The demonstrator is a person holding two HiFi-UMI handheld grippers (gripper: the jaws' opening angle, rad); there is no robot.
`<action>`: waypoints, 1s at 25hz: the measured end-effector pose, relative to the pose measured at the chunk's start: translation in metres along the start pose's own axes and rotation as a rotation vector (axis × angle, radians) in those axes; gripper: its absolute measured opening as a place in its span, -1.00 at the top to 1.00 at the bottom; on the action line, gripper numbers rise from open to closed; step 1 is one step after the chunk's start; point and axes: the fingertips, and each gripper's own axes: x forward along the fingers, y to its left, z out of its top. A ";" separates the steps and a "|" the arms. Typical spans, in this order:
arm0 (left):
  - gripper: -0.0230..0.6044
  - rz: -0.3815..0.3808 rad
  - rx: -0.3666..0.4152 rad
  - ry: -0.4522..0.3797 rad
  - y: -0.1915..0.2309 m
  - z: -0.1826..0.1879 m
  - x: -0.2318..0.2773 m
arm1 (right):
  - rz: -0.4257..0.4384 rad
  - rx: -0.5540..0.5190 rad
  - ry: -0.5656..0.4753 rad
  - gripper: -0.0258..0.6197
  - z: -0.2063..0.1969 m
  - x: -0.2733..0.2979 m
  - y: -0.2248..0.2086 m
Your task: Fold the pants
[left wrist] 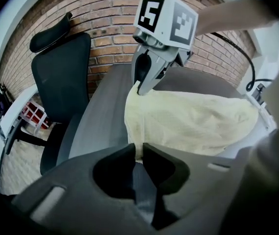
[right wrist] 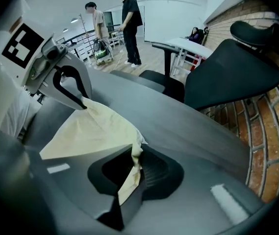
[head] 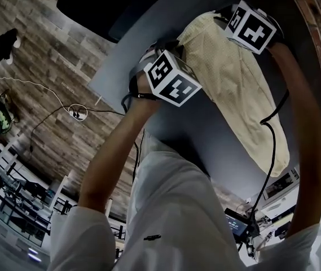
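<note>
Pants, pale yellow, lie lengthwise on grey table; one end is at both grippers, the rest runs off toward the person's right. Left gripper: jaws almost together, pinching a thin bit of fabric edge at one corner of that end. Right gripper: jaws clamped on the other corner of that end, with a fold of cloth hanging down between them. Both grippers point steeply down at the table top. Black office chair is just beside the table, brick wall behind it
</note>
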 end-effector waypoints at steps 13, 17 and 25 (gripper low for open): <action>0.80 0.098 0.039 -0.069 -0.046 0.021 -0.043 | -0.145 -0.076 -0.205 0.79 -0.033 -0.071 0.042; 0.81 0.107 0.087 -0.087 -0.083 0.035 -0.061 | -0.160 -0.059 -0.172 0.79 -0.061 -0.107 0.069; 0.80 0.080 0.155 -0.081 -0.183 0.046 -0.065 | -0.210 -0.098 -0.144 0.78 -0.134 -0.136 0.115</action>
